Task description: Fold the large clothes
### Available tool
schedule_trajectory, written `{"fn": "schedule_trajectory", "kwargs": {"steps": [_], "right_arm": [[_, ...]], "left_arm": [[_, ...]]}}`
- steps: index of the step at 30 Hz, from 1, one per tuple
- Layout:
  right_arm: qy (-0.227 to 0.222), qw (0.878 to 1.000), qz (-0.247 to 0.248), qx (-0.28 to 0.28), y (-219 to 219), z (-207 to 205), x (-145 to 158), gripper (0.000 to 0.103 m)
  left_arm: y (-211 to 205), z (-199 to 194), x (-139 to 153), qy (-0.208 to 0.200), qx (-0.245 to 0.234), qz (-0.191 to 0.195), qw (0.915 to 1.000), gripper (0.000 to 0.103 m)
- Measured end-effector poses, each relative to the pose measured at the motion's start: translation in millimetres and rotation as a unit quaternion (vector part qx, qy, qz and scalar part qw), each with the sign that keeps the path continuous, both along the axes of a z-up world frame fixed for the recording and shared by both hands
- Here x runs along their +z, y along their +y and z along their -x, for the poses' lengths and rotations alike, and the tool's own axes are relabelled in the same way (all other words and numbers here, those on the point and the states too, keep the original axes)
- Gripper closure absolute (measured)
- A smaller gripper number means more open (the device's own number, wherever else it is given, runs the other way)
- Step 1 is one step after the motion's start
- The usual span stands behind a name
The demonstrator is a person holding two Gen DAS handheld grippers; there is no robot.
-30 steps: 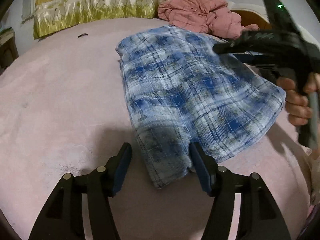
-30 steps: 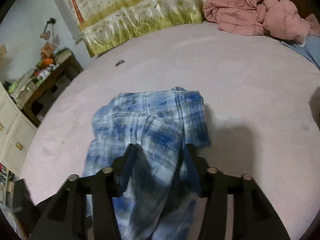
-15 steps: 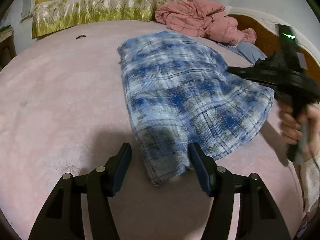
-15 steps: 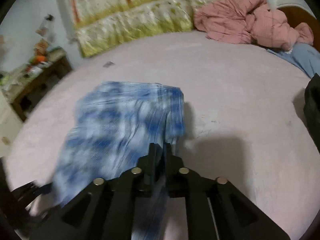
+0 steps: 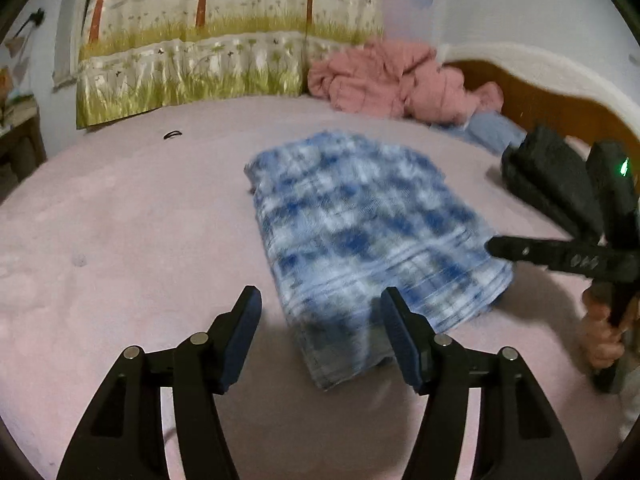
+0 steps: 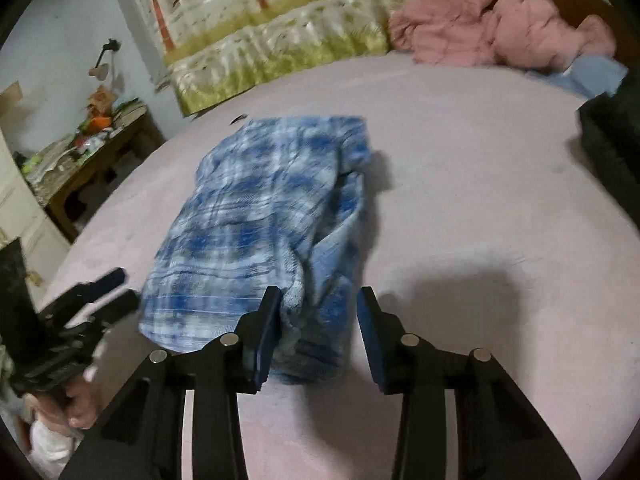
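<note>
1. I'm seeing the L gripper (image 5: 320,332) hanging w/ jaws spread wide, gripping nothing, just over the near edge of the blue plaid garment (image 5: 360,240).
2. Garment is lying folded mid pink bedspread (image 5: 120,240).
3. R gripper (image 6: 318,328) is gaping wide too, fingers either side of the garment's near corner, not pinching it.
4. Pink clothes pile (image 6: 500,36) is sitting far back.

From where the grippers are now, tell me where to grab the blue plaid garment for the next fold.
Probably pinch the blue plaid garment at its near end, coming in low from the front. That bunched edge lies between the open right hand-held gripper fingers.
</note>
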State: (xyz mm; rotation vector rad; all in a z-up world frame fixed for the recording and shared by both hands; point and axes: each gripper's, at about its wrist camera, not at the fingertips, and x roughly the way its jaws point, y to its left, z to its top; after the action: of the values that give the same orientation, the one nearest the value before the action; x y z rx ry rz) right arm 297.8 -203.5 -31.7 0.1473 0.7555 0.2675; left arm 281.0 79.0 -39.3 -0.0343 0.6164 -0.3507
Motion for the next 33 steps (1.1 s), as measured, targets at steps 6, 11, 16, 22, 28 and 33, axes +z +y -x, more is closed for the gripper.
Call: {"fn": "schedule_trajectory", "kwargs": {"steps": [6, 11, 16, 22, 28, 33], "right_arm": [[-0.010, 1.000, -0.013, -0.003, -13, 5, 3, 0.064], [-0.045, 0.998, -0.029, -0.028, -23, 1, 14, 0.049], [-0.049, 0.996, -0.078, -0.012, -28, -1, 15, 0.015], [-0.018, 0.988, -0.154, -0.009, -31, -18, 18, 0.015], [0.047, 0.980, -0.193, 0.006, -20, -69, 5, 0.014], [0.109, 0.976, -0.187, 0.022, 0, -97, -37, 0.015]], "left_arm": [[-1, -2, -1, -0.004, 0.017, -0.025, 0.9995, 0.041], [-5, 0, 1, -0.013, 0.019, -0.027, 0.9994, 0.039], [-8, 2, 4, -0.026, 0.015, -0.023, 0.9993, 0.018], [-2, -13, 32, -0.012, -0.016, 0.079, 0.9966, 0.000], [6, -91, 28, 0.113, -0.001, 0.147, 0.9826, 0.000], [26, -126, -26, 0.180, 0.027, 0.181, 0.9665, 0.002]]}}
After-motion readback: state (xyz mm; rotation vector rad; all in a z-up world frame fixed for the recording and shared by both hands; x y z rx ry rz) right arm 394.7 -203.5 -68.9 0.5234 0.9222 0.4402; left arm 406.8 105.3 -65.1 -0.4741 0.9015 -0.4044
